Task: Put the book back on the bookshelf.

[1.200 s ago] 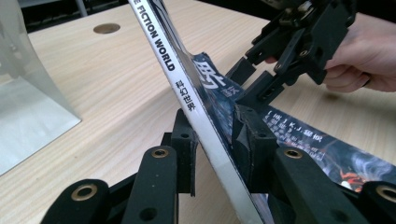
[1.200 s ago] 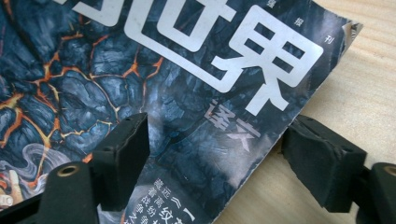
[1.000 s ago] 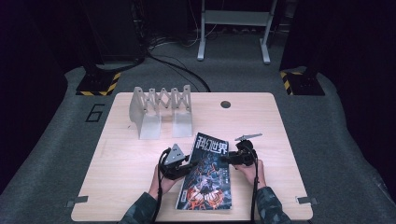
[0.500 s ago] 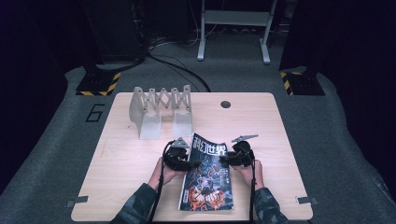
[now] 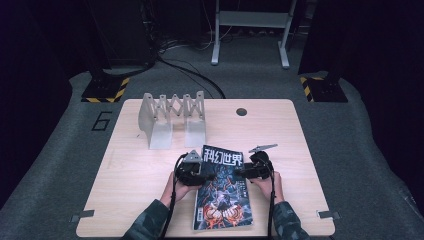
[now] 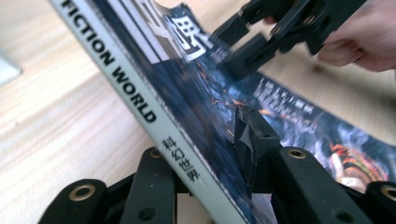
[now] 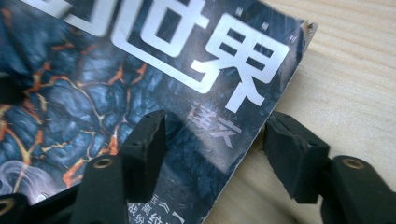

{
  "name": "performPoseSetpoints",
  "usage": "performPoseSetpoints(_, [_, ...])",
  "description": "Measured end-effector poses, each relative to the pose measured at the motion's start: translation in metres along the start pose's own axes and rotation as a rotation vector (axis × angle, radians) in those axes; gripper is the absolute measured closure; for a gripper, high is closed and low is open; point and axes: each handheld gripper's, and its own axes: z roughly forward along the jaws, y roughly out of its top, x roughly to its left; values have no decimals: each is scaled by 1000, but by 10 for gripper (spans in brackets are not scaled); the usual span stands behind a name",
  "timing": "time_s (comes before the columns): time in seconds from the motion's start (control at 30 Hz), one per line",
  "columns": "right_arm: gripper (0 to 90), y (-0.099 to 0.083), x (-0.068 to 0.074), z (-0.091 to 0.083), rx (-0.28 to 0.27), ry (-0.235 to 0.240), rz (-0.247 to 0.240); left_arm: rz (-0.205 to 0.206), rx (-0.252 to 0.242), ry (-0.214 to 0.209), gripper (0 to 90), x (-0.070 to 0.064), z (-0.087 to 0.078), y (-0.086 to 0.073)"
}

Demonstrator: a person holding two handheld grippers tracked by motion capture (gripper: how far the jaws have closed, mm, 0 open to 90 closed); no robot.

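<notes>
High view: a glossy magazine (image 5: 223,190) lies on the near middle of the pale wood-grain table (image 5: 125,185), its dark cover printed with cracked lava and white characters. Behind it, well apart, stands a grey metal accordion rack (image 5: 172,117) with zigzag links; a round cable hole (image 5: 242,111) sits further right. The left gripper (image 6: 210,154) has its black jaws closed over the magazine's white spine edge. The right gripper (image 7: 212,144) straddles the opposite edge, jaws spread, one on the cover and one on bare wood; whether they press it is hard to tell.
</notes>
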Motion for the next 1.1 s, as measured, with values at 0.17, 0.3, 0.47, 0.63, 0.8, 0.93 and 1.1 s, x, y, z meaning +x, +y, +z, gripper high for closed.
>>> performPoseSetpoints(0.17, [289,0,-4,-3,-17,45,29,53,-44,-10,714,-8,-8,0])
performPoseSetpoints(0.3, [245,2,-6,-5,-35,72,45,93,-89,-2,716,-13,-13,-1])
performPoseSetpoints(0.47, [276,5,-5,-9,-59,147,43,113,-117,-13,718,-17,-18,0])
performPoseSetpoints(0.63, [315,12,1,-17,-66,135,-1,112,-140,-9,720,-19,-21,3])
performPoseSetpoints(0.8, [384,15,5,-26,-86,105,-3,95,-153,-25,720,-16,-25,5])
performPoseSetpoints(0.93, [424,18,9,-33,-104,93,-20,106,-133,-38,721,-14,-30,9])
performPoseSetpoints(1.1, [492,22,14,-43,-129,66,-43,96,-114,-25,725,-14,-34,14])
